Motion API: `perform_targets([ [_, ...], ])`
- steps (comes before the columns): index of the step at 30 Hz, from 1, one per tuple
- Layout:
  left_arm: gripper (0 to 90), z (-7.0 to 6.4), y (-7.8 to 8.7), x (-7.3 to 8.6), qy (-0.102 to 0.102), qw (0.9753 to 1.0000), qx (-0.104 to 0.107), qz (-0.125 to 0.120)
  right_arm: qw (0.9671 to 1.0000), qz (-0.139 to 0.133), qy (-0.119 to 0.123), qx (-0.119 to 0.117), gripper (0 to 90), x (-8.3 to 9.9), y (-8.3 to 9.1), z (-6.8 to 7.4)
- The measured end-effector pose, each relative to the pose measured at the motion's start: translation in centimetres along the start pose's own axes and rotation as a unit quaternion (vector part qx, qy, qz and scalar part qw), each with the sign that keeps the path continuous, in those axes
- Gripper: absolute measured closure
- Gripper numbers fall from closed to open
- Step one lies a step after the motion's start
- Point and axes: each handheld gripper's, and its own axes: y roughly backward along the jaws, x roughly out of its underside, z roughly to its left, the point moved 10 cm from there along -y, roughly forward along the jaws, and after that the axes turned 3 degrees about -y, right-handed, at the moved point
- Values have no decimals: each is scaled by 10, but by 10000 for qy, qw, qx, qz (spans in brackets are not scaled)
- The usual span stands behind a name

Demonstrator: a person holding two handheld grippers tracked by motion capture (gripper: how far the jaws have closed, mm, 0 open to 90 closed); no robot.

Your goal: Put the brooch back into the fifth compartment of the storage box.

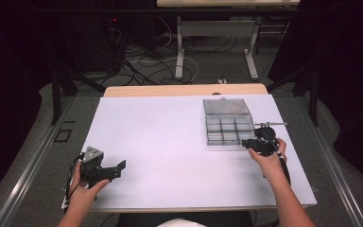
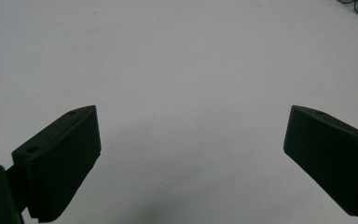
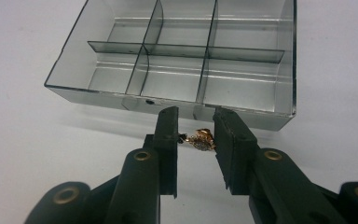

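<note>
Gold trinket (image 3: 200,139), small and sparkly, maybe an earring or charm, sits between the right gripper (image 3: 196,135) jaws, just in front of the near wall of the clear compartment box (image 3: 177,100). The jaws are narrowed to a slim gap with the piece spanning it. It looks pinched at both ends, though I can't tell for sure that both pads touch, or whether it's lifted or resting on the desk. In the high view the right gripper (image 1: 260,142) is at the box's near right corner, toward the desk's right edge. The box (image 1: 228,126) has 6 compartments, all looking empty, w/ its lid (image 1: 226,106) folded open behind it.

Handling, as a judgement: the trinket is very light, rigid metal, prob. delicate in its thin parts, so a hard squeeze could bend it. It's irregular and smooth, so it may twist or pop out from flat pads. Best hold is across its widest, chunkiest part, centred on the pads, with gentle pressure. A drop into a compartment needs the jaws clear of the thin dividers.

Left gripper (image 1: 116,169) rests near the desk's front left corner, well apart from the box. In the left gripper view its jaws are spread wide w/ nothing between them, bare white desk (image 2: 182,70) beneath.
</note>
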Motion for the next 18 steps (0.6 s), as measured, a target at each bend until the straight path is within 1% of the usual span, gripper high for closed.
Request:
perform_targets([
  [1, 38, 0, 0, 0, 12, 10000, -5, -3, 10000, -50, 54, -11, 715, -1, 0, 0],
  [5, 38, 0, 1, 0, 23, 10000, -1, -13, 9998, -138, 105, -54, 715, -4, 0, 2],
  [8, 38, 0, 1, 0, 19, 10000, -7, -10, 9997, -150, 60, -158, 715, -5, 0, 5],
  [10, 38, 0, 1, 0, 16, 10000, -14, -5, 9995, -204, 106, -216, 715, -7, 1, 6],
  [14, 38, 0, 0, 0, 15, 10000, -31, -8, 9994, -210, 88, -264, 715, -10, 1, 9],
  [16, 38, 0, 0, 0, 20, 10000, -33, -12, 9992, -211, 166, -284, 715, -13, 0, 12],
  [18, 38, 0, 0, 0, 21, 10000, -37, -12, 9992, -193, 175, -288, 715, -13, -1, 13],
])
